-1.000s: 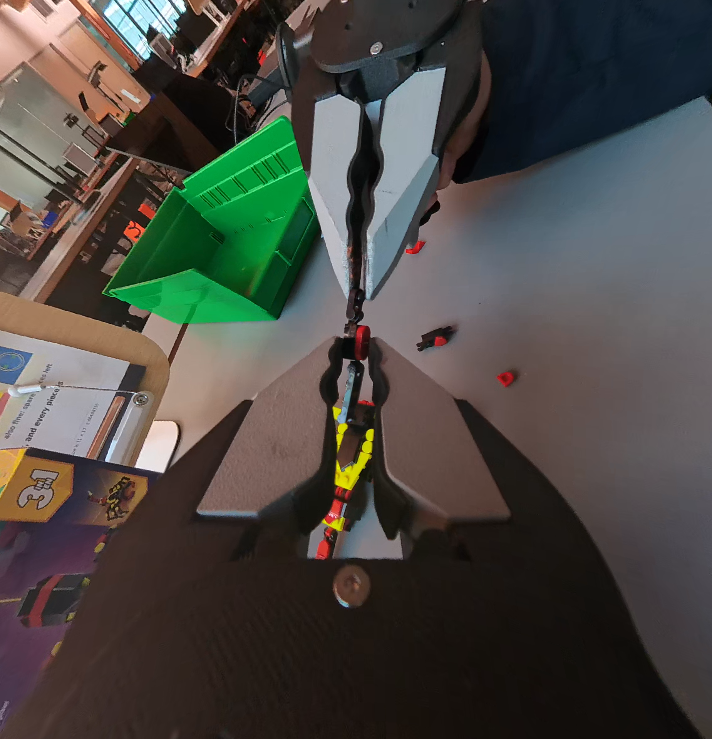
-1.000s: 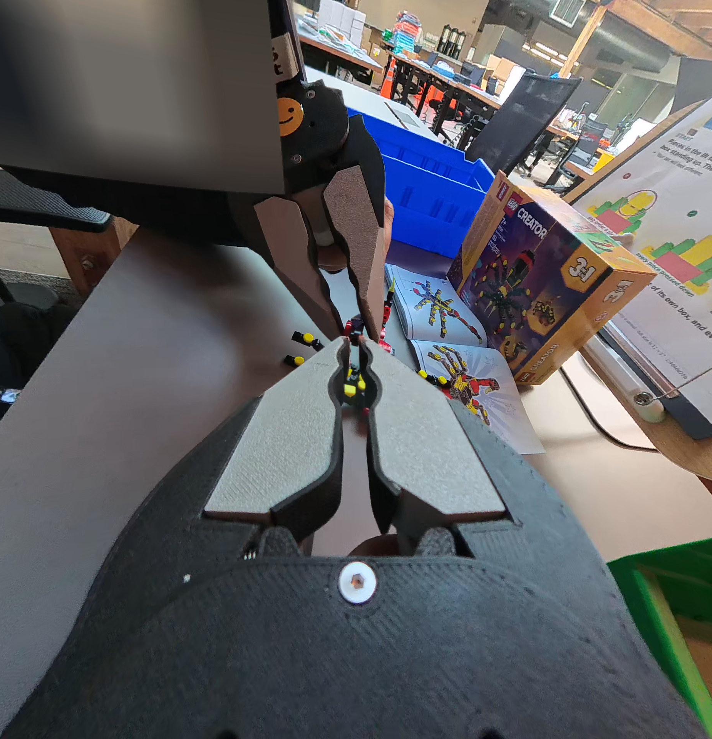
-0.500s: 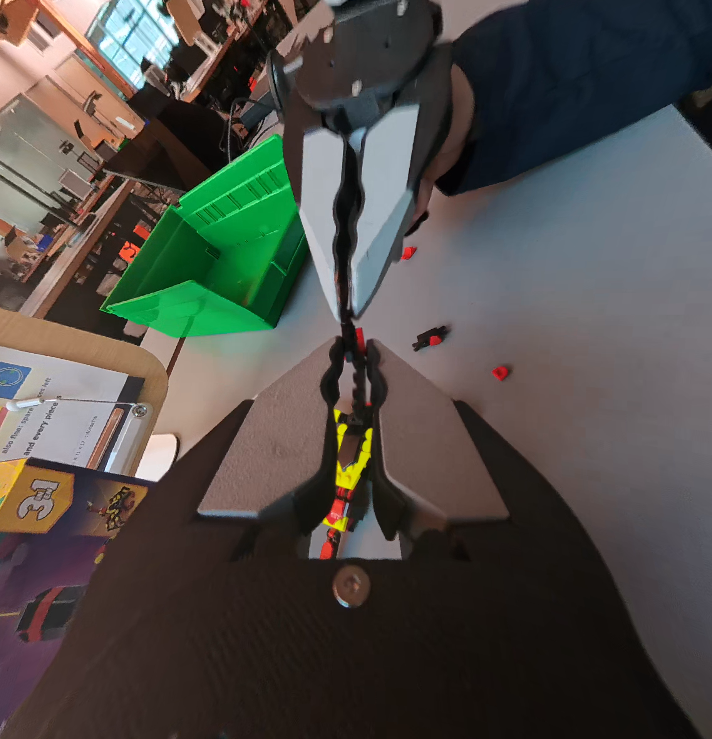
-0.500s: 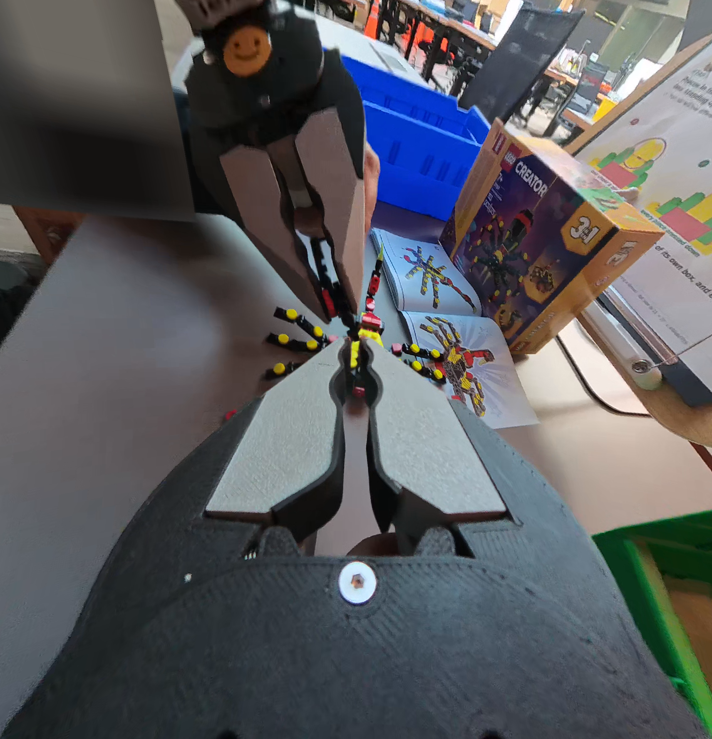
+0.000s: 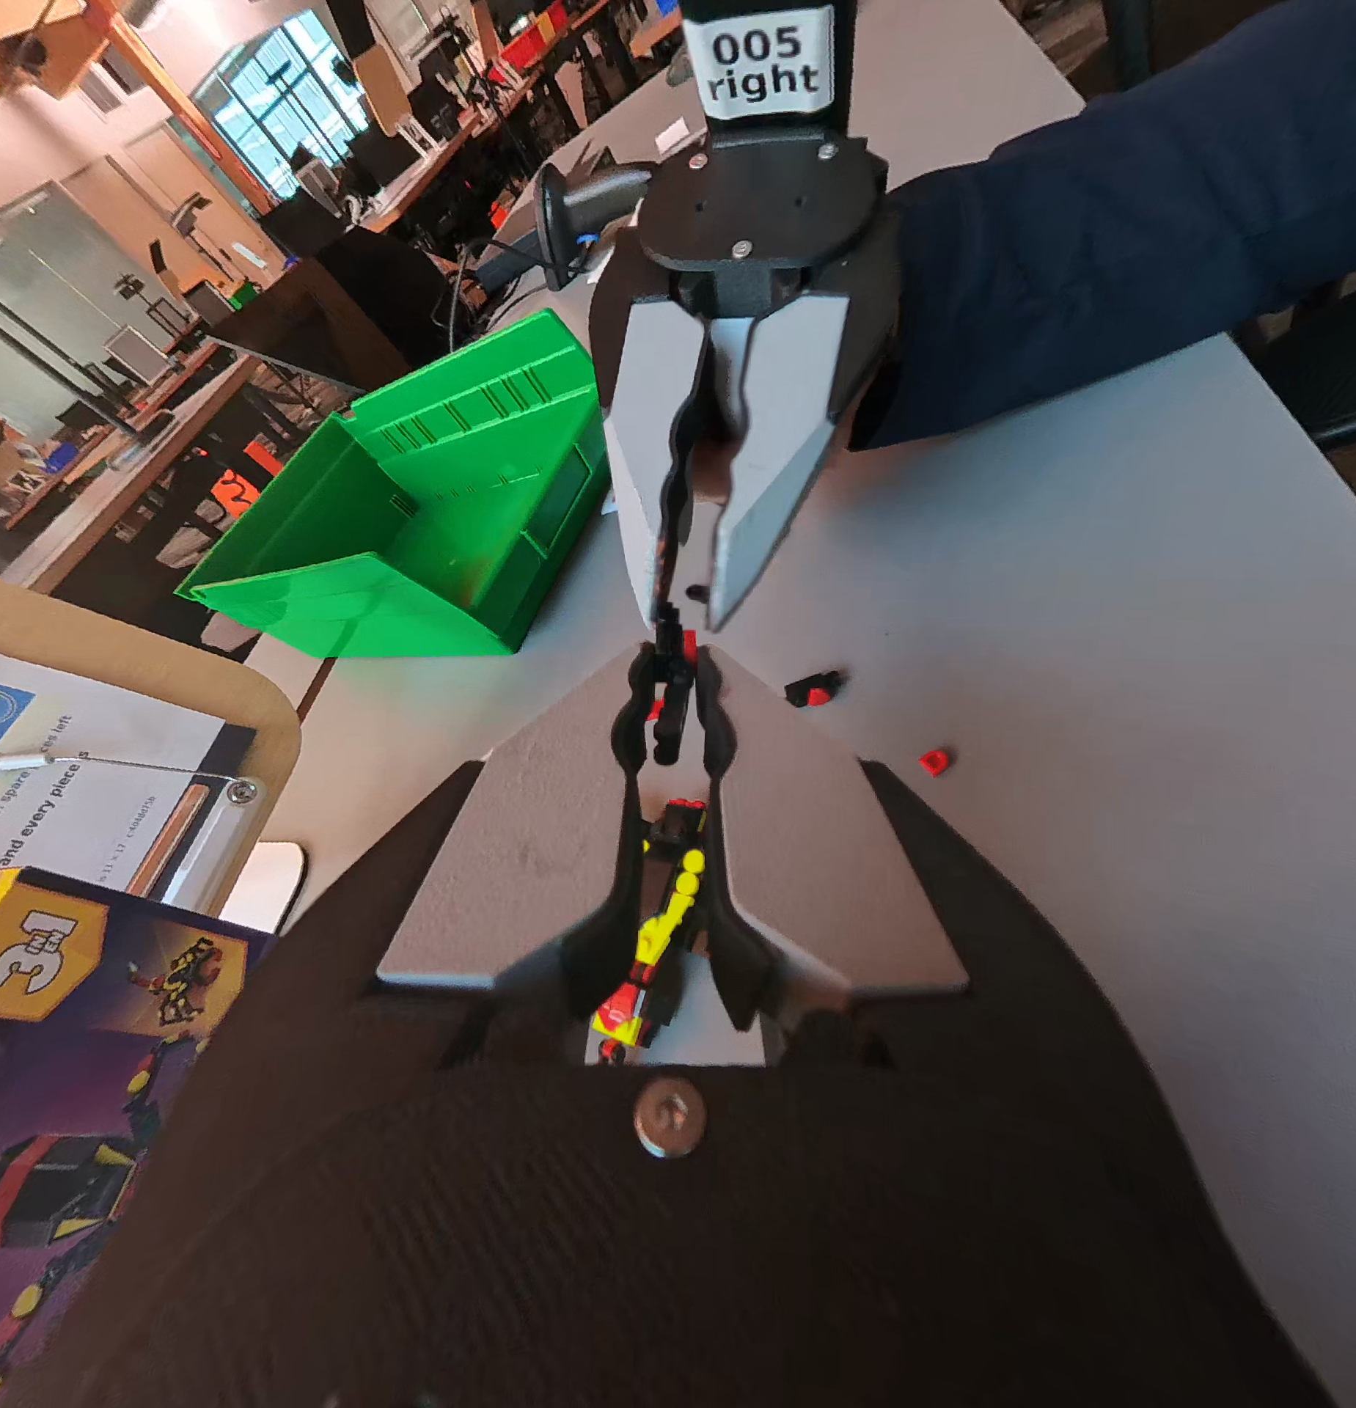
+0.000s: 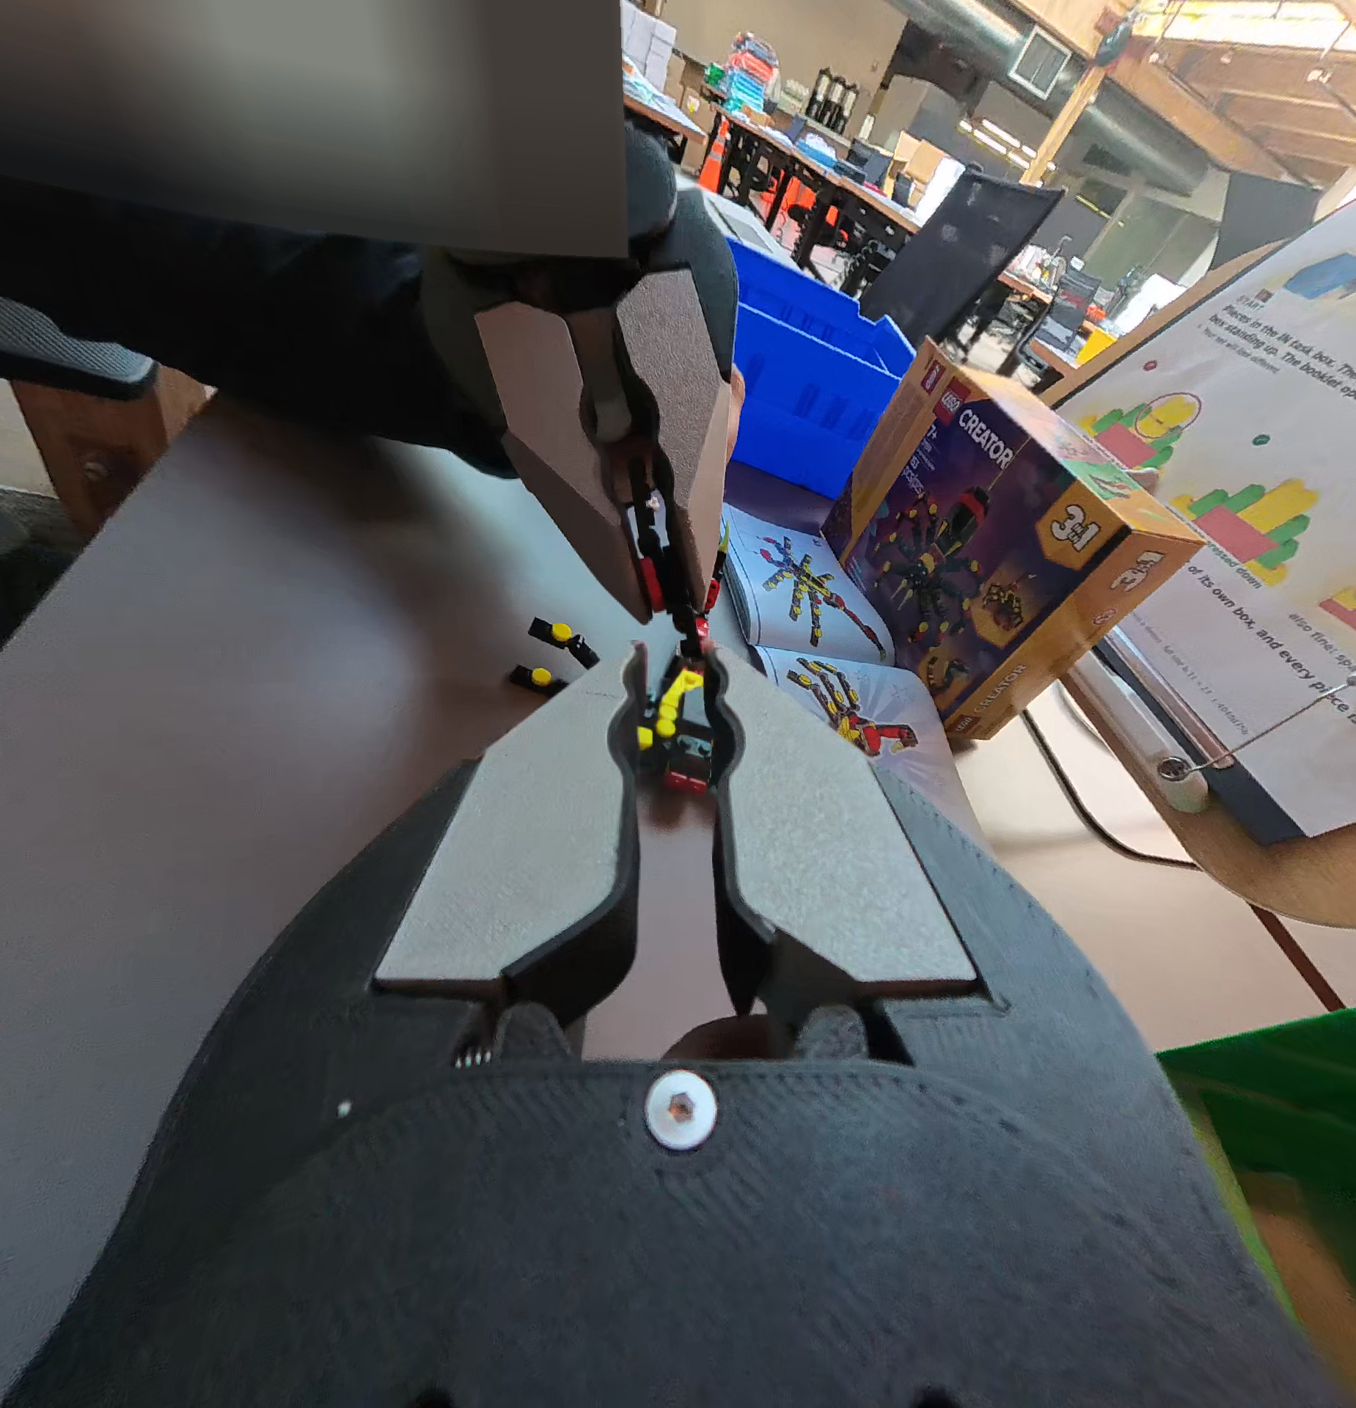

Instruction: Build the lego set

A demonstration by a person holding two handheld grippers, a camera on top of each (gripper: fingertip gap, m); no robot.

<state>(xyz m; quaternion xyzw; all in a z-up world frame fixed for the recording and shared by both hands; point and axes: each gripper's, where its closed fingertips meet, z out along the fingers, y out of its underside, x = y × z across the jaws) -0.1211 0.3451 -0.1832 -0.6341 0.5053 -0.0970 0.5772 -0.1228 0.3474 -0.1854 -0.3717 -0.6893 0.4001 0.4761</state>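
Note:
A black, yellow and red lego spider model (image 5: 668, 914) sits deep between my left gripper's (image 5: 671, 663) jaws, which are shut on it. One black and red leg (image 6: 652, 548) runs out past the left fingertips. In the right wrist view the left gripper (image 6: 671, 609) points down at me from above. My right gripper (image 6: 676, 659) meets it tip to tip with its jaws slightly apart. A yellow, black and red leg segment (image 6: 678, 731) lies loosely in their notch. In the left wrist view the right gripper (image 5: 684, 621) shows a clear gap between its fingers.
A green bin (image 5: 400, 533) lies tipped at the back left. The lego box (image 6: 1002, 548), open booklet (image 6: 812, 602), blue bin (image 6: 804, 381) and instruction board (image 6: 1269, 533) stand on the right. Loose pieces lie on the table (image 5: 1116, 686): red-black (image 5: 812, 689), red (image 5: 935, 760), black-yellow (image 6: 556, 632). My left and right fingertips are right by each other.
The right gripper's jaws have spread from shut to slightly apart around the leg segment. Both grippers have tilted a little but stay tip to tip.

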